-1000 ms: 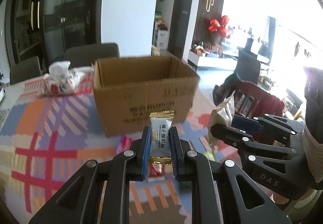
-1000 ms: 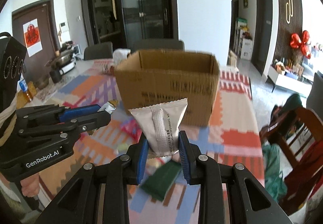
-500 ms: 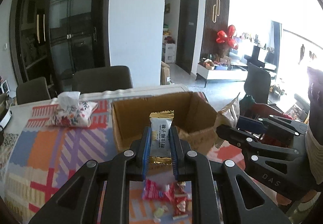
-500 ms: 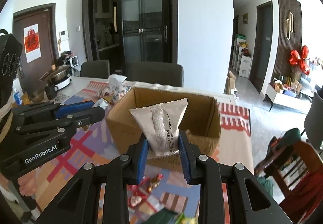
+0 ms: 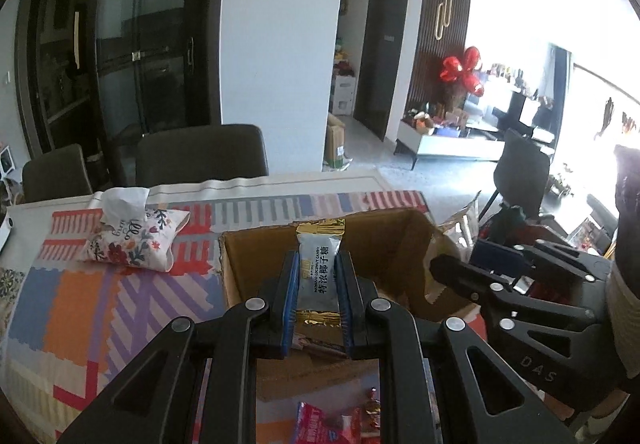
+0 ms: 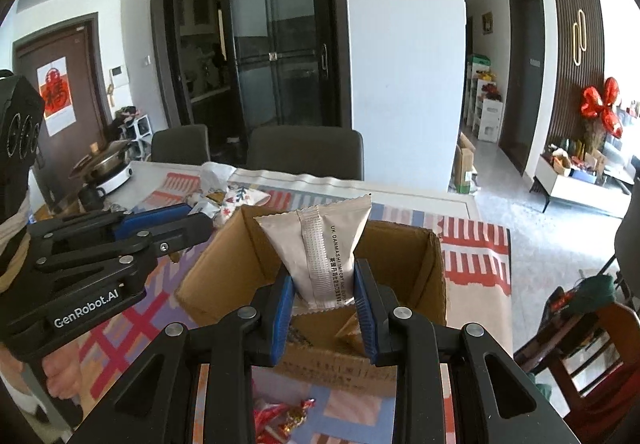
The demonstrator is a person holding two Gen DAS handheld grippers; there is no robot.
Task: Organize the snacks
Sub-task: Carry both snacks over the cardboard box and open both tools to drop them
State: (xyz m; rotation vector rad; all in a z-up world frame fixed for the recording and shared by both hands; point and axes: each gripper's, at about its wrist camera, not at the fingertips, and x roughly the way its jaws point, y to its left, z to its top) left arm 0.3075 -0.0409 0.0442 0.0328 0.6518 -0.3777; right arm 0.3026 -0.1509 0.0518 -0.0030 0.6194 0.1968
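My left gripper (image 5: 317, 284) is shut on a small white candy packet with gold ends (image 5: 319, 272), held over the near side of an open cardboard box (image 5: 248, 268). My right gripper (image 6: 323, 284) is shut on a grey-white snack pouch (image 6: 318, 244), held upright over the same box (image 6: 216, 276). A few snacks lie inside on the box floor (image 6: 348, 328). The right gripper shows at the right of the left wrist view (image 5: 434, 266); the left gripper shows at the left of the right wrist view (image 6: 200, 220).
A floral tissue pouch (image 5: 132, 240) lies on the patterned tablecloth (image 5: 80, 308) behind-left of the box. Loose red wrapped snacks (image 5: 332, 424) lie on the table before the box. Dark chairs (image 5: 200, 156) stand at the far edge. A pot (image 6: 106, 168) sits far left.
Both grippers have risen and moved forward with their packets. They now sit over the box opening, and the box interior has come into view.
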